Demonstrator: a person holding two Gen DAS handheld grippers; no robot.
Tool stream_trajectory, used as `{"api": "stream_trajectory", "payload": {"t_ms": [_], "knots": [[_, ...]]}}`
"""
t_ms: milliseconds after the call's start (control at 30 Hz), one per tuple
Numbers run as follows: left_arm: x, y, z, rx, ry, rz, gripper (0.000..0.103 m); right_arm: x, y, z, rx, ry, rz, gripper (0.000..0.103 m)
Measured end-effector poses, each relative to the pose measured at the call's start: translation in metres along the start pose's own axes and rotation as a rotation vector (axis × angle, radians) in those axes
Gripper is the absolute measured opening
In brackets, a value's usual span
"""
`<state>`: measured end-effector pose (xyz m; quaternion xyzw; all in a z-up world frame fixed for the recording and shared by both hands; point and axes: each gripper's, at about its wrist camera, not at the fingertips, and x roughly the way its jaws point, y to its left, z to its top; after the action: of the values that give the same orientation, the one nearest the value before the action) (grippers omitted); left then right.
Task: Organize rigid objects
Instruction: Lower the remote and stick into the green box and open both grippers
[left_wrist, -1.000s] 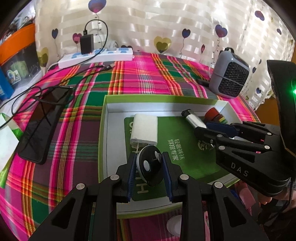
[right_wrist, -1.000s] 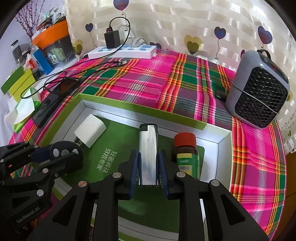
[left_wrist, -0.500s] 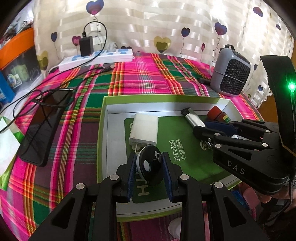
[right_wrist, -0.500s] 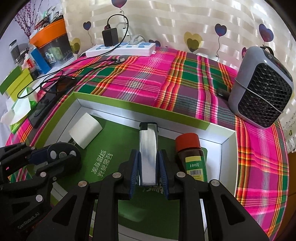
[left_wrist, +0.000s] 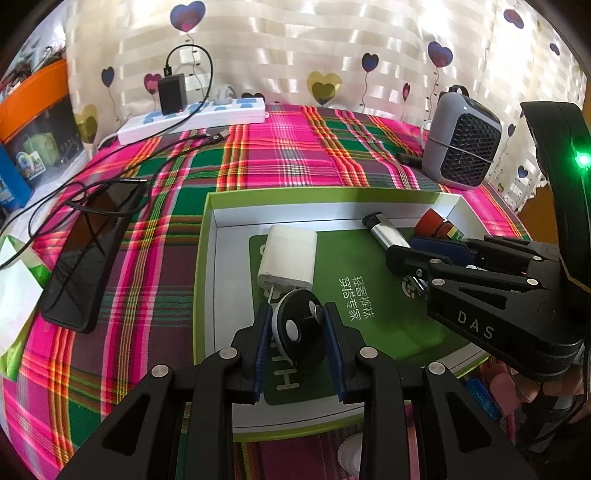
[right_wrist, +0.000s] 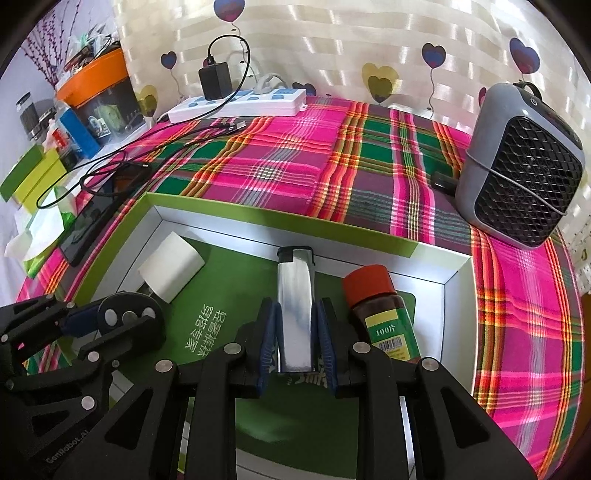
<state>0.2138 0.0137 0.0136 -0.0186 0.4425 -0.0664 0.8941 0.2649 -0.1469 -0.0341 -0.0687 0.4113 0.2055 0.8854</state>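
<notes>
Right wrist view: right hand-held gripper (right_wrist: 295, 343) is clamped on a flat silver metal lighter with black cap (right_wrist: 295, 295), blue pads on its 2 long sides near the base, cap end pointing at the far wall of the shallow green-rimmed white cardboard box (right_wrist: 280, 227). Lighter sits low over the box's green printed floor; can't tell if it touches. Just right of it inside the box lies a brown pill bottle w/ red cap and green label (right_wrist: 384, 314). Toward the box's left wall lies a white rectangular plug charger (right_wrist: 171, 266).

Left wrist view: left hand-held gripper (left_wrist: 297, 332) has a black round disc-shaped gadget with white dots (left_wrist: 295, 332) betw. its pads, near the box's front-left area, just in front of the charger. Jaws are opening slightly, but the pads seem to touch the disc on both sides.

Handling, my guess: lighter is light, stiff, polished and slippery, so hold the flat sides mid-body, not the cap. Disc is rigid, curved edge, could roll out; grip across the rim. Bottle prob. glass or hard plastic, rolls easily; take it at the labelled body.
</notes>
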Motion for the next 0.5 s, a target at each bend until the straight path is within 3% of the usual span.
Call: {"api": "stream_trajectory", "payload": {"t_ms": [67,133,200,500], "knots": [[0.0,-0.0002,0.0001,0.003,0.0,0.0,0.028,0.0001,-0.0006,0.0,0.005,-0.003,0.005,0.026],[-0.0006,-0.0003,-0.0001,0.004,-0.001,-0.007,0.03,-0.0003,-0.0013,-0.0002,0.015,-0.005,0.009,0.038],[-0.0013,-0.0002,0.0002,0.005,-0.002,-0.013,0.033,-0.0007,-0.0019,-0.0006,0.022,-0.007,0.01,0.044],[-0.0056,0.0014,-0.002,-0.01,-0.005,-0.013,0.04,-0.007,-0.0041,-0.0035,0.038,-0.024,0.018,0.044]]}}
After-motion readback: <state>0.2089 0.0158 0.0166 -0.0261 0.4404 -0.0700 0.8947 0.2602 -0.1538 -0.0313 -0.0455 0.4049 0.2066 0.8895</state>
